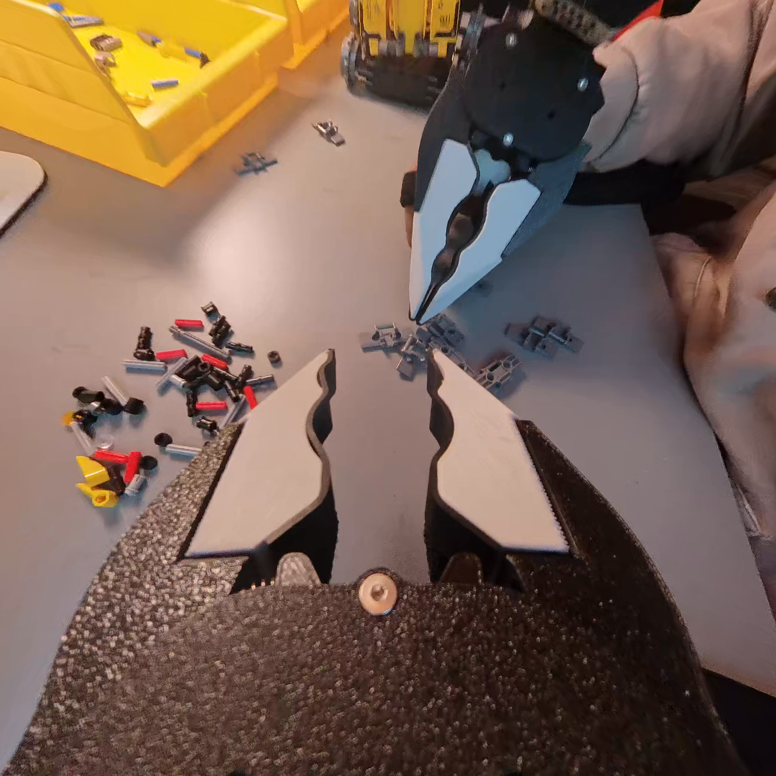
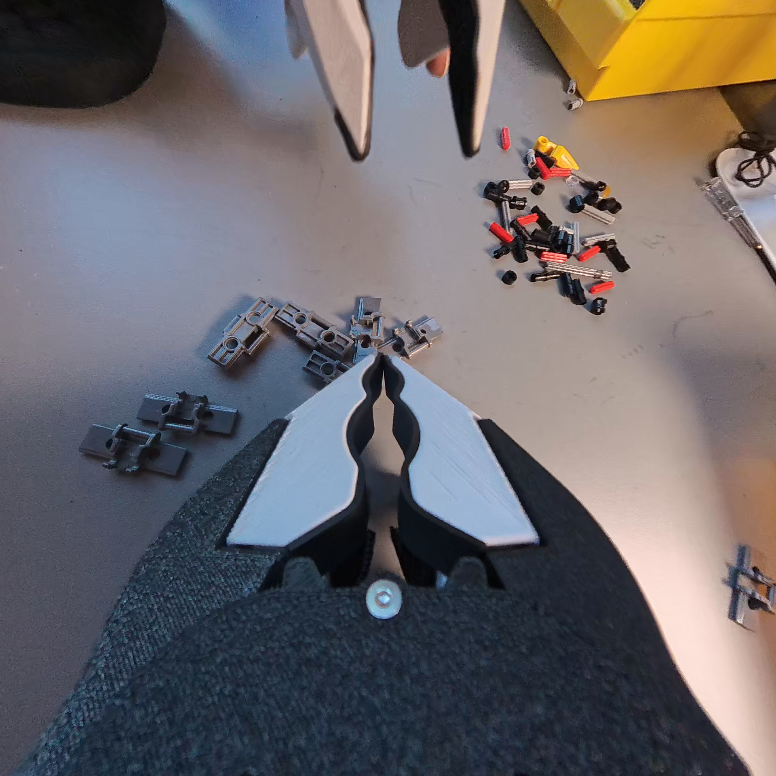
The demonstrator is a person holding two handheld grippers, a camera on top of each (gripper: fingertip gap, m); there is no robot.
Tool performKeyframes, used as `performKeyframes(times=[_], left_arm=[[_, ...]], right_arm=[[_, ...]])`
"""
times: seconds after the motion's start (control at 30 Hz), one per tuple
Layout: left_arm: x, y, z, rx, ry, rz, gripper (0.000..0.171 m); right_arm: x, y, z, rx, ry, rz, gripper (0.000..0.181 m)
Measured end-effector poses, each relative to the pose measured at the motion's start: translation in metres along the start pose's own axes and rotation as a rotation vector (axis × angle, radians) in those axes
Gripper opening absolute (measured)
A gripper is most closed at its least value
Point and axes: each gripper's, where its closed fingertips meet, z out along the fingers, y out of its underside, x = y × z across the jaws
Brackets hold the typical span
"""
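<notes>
A grey table (image 2: 210,218) lies under both your grippers, with a yellow bin (image 1: 138,84) at eleven o'clock in the left wrist view. Your right gripper (image 2: 381,357) has its tips pressed together at the edge of the cluster of grey track links (image 2: 319,331); whether it pinches one, I cannot tell. Your left gripper (image 1: 380,357) hangs wide apart and empty, the cluster just past its tips at one o'clock. The pile of small pins (image 1: 201,378) sits at ten o'clock from it.

Bare grey tabletop (image 2: 168,218) at 10 o'clock. Obstacles: cluster of grey plastic track links (image 2: 319,331) at 12; scatter of black, red, grey pins (image 2: 554,239) at 2; yellow plastic bin (image 2: 655,54) beyond.
</notes>
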Motion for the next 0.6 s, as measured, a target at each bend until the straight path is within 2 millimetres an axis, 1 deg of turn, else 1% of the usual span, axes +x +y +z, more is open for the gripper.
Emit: performKeyframes(times=[0.03,0.1,0.17,0.27,0.43,0.6], left_arm=[[0.001,0.004,0.004,-0.026,0.003,0.01,0.043],[0.006,0.01,0.009,-0.057,0.029,0.009,0.042],[0.004,0.014,0.011,-0.085,0.017,0.012,0.042],[0.003,0.012,0.01,-0.07,0.012,0.006,0.041],[0.004,0.011,0.006,-0.057,0.027,-0.012,0.041],[0.011,0.019,0.016,-0.1,0.058,-0.004,0.04]], right_arm=[[0.0,-0.002,-0.001,0.016,0.0,0.005,0.0],[-0.001,-0.008,0.0,0.041,-0.011,0.037,0.018],[-0.001,-0.01,0.004,0.038,-0.02,0.063,0.021],[-0.003,-0.007,0.012,-0.024,-0.038,0.05,0.018],[-0.006,-0.007,0.013,-0.095,-0.014,-0.035,0.012],[-0.01,-0.008,0.013,-0.08,0.037,-0.154,0.01]])
